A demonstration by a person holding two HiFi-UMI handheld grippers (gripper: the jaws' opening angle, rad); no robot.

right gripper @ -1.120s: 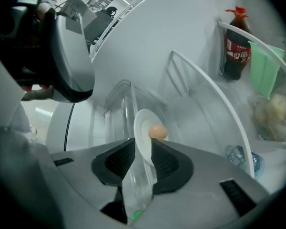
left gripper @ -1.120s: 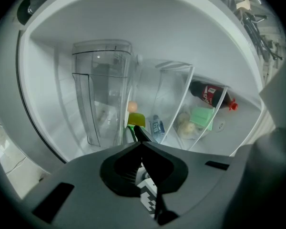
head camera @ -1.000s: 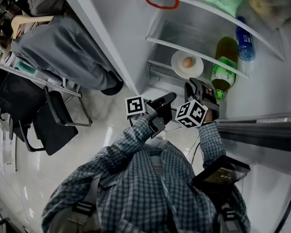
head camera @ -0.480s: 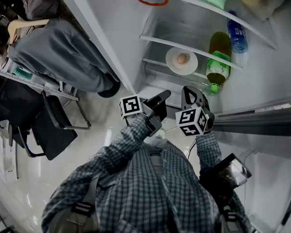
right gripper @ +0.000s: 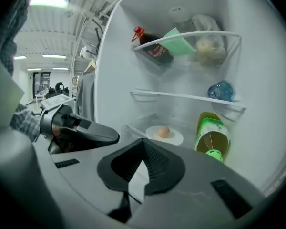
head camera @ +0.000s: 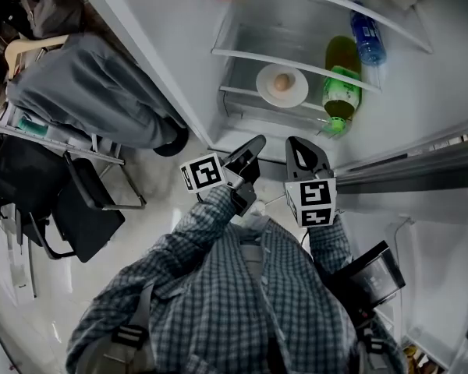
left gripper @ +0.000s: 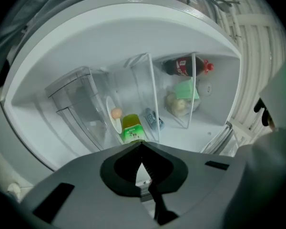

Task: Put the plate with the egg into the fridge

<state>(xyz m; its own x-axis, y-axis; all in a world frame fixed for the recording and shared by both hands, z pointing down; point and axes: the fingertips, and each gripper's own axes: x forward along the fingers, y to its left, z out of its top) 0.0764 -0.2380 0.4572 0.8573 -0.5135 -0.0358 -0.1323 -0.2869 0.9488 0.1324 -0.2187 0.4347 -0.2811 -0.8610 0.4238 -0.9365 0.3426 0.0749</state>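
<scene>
Sitting on a glass shelf point(head camera: 235, 92) inside the open fridge point(head camera: 179, 61), the plate point(head camera: 281, 86) has the egg point(head camera: 281, 82) near its middle and stands just left of the green bottle point(head camera: 339, 80), close to it but, as far as the views show, not touching. Farther from the green bottle, both tools hang outside the fridge, below and in front of that shelf. The left tongs point(head camera: 255, 142) are pinched together at the tips with nothing between them, and the right tongs point(head camera: 295, 143) are likewise closed and empty. They lie side by side, well apart from the plate. A blue bottle point(head camera: 366, 37) lies on the shelf above the green bottle, and a person in grey stands off to the far left of it, outside the fridge. By my reading the placing itself is done, and what is in hand is getting clear and finishing up. To do that well, the closed tips should travel straight away from the green bottle, without sweeping sideways, so that neither it nor the shelf edge gets knocked. It is worth a look that the plate rests flat and fully on the glass, not overhanging the front lip. If the door is to be shut, it should swing gently, because the egg lies loose on the plate and a jolt could roll it off.
</scene>
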